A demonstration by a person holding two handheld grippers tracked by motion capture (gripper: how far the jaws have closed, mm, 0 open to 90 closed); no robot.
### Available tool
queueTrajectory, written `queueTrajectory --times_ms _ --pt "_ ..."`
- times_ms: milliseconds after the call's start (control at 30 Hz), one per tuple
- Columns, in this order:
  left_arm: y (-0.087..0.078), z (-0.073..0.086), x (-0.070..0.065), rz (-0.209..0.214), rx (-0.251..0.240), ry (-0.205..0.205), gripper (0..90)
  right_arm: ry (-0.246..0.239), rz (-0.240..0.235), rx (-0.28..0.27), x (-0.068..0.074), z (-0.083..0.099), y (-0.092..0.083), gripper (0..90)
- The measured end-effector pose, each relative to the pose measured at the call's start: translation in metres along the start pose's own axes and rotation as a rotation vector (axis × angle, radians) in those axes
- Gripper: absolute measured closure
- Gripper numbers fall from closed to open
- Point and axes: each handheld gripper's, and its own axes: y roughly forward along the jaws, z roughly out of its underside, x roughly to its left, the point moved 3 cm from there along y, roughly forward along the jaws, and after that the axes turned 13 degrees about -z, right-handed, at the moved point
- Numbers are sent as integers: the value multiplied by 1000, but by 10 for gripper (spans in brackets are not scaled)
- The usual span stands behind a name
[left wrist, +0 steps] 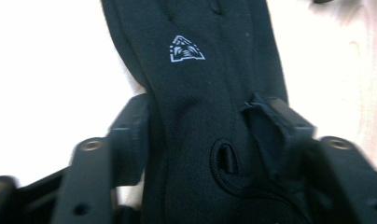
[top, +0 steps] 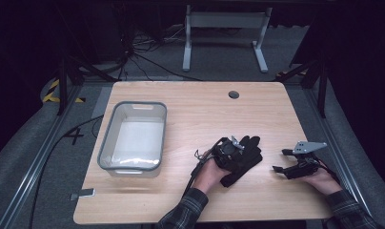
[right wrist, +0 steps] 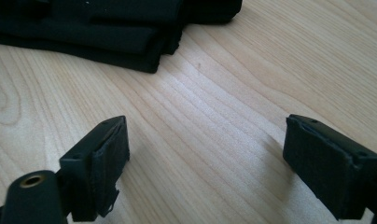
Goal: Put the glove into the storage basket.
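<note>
Black fabric glove, item in hand; lies on wooden table nr front edge, right of centre.

High view: left gripper sits on top of glove, hand behind it. Right gripper rests nr front-right corner, apart from glove, jaws spread, nothing betw. them. Grey-rimmed clear bin stands by left edge, looks empty; prob. the drop-off. Small hole nr back edge. Small grey tag at front-left corner.

Left gripper view: glove runs up betw. the two jaws, pale logo facing up; jaws at approx. half width w/ pads against both sides of the fabric, so gripper has the glove pinched. Fabric bunched at right pad.

Right gripper view: jaws wide over bare wood, glove edge beyond them, not touching.

Step, by judgement: pick-up of glove, grip just made. Next calls for lift clear of table, then carry left to bin; limp cloth will sag, so lift high enough to clear bin wall. Path betw. glove and bin has nothing on it. Risk: cloth slips from pinch.
</note>
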Motion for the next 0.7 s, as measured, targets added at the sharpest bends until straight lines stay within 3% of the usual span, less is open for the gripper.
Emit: queueTrajectory --times_ms 33,67,100,267,333,700 --pt "-1 0 0 8 4 -1 462 0 0 0 0 0 0 149" --pt "-1 0 -1 36 2 -10 540 0 -1 0 0 0 0 149" --pt "-1 0 -1 36 2 -10 575 0 -1 0 0 0 0 149" --pt "-1 0 0 78 5 -26 668 -1 -2 0 0 0 0 148" --pt "-1 0 0 80 9 -47 677 -1 -2 0 0 0 0 147" --pt "-19 -9 -1 79 20 -38 684 1 2 -4 1 0 2 111"
